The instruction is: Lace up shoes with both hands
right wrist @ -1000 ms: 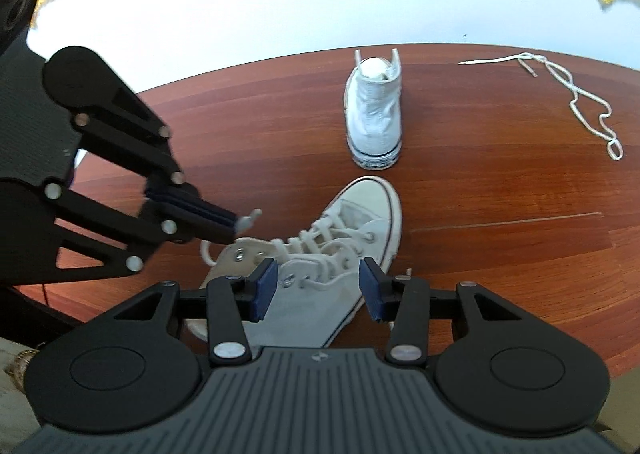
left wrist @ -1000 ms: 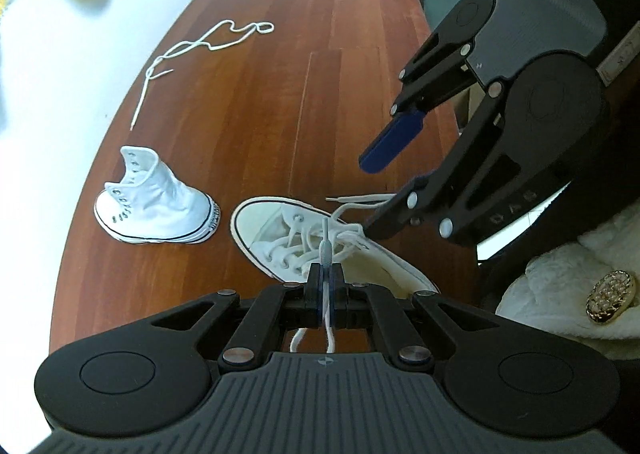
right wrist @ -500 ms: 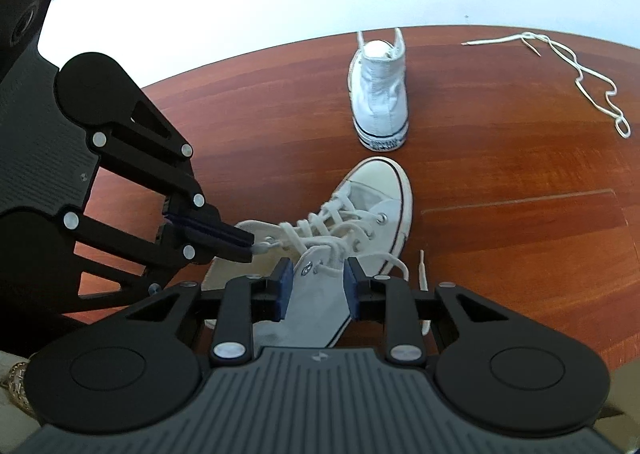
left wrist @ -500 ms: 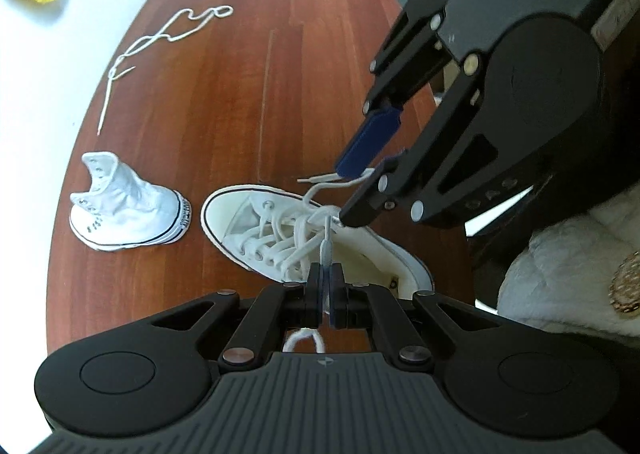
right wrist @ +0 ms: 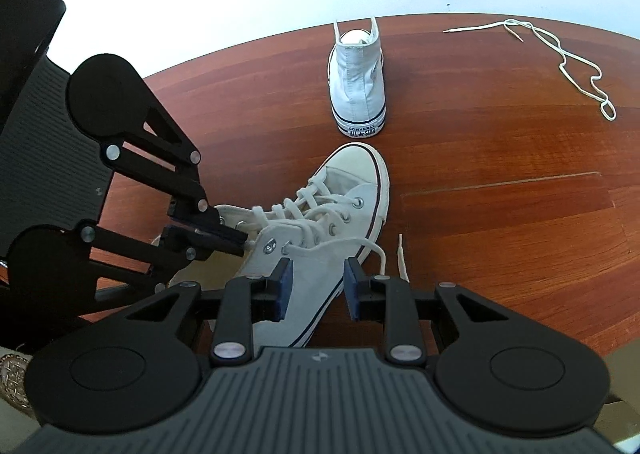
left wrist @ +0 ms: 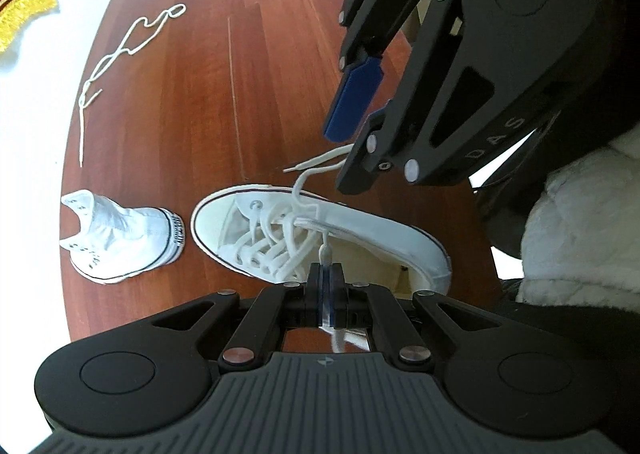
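Observation:
A white high-top sneaker [left wrist: 360,230] lies near the table's front edge, partly laced, toe pointing away [right wrist: 360,174]. My left gripper [left wrist: 325,278] is shut on one white lace end coming from an upper eyelet; the right wrist view shows it [right wrist: 240,240] at the shoe's collar. My right gripper [right wrist: 318,290] is open, its blue pads [right wrist: 283,290] either side of the shoe's flank in that view. In the left wrist view it [left wrist: 342,160] hovers just above the shoe. The other lace end [right wrist: 400,258] trails on the wood beside the toe.
A second white sneaker [right wrist: 358,86], unlaced, stands farther back on the brown wooden table [right wrist: 500,234]. A loose white lace [right wrist: 560,58] lies at the far right. A white fleece garment [left wrist: 580,222] is beside the table edge.
My right gripper narrowed its opening and came down closer to the laced shoe. My left gripper kept its hold on the lace end and drew in toward the shoe's collar.

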The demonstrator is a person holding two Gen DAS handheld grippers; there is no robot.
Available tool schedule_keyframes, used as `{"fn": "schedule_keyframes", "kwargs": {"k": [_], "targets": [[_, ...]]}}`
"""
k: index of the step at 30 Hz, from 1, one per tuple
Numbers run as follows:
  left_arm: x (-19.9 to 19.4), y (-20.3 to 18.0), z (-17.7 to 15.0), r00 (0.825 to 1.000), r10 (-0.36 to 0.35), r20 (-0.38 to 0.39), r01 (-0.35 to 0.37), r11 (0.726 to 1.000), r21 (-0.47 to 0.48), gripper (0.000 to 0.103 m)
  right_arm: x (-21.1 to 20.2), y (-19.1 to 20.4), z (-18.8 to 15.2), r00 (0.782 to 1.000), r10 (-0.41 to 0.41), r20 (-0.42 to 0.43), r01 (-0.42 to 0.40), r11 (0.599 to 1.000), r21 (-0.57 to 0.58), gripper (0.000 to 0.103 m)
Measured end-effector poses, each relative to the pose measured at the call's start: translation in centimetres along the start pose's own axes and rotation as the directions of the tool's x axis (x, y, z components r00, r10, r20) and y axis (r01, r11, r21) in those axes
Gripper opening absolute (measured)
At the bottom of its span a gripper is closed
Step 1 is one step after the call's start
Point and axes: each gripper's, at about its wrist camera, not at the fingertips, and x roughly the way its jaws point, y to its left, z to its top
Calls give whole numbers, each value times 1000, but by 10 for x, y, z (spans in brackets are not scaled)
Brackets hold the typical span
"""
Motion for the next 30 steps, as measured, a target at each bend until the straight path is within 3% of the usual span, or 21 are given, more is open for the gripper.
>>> {"fn": "schedule_keyframes", "kwargs": {"k": [30], "targets": [[5,-14,-2,994,65,-84,-50,985,166,3,0,-3,-5,1000,-7,4,7,1000,15,29]]}}
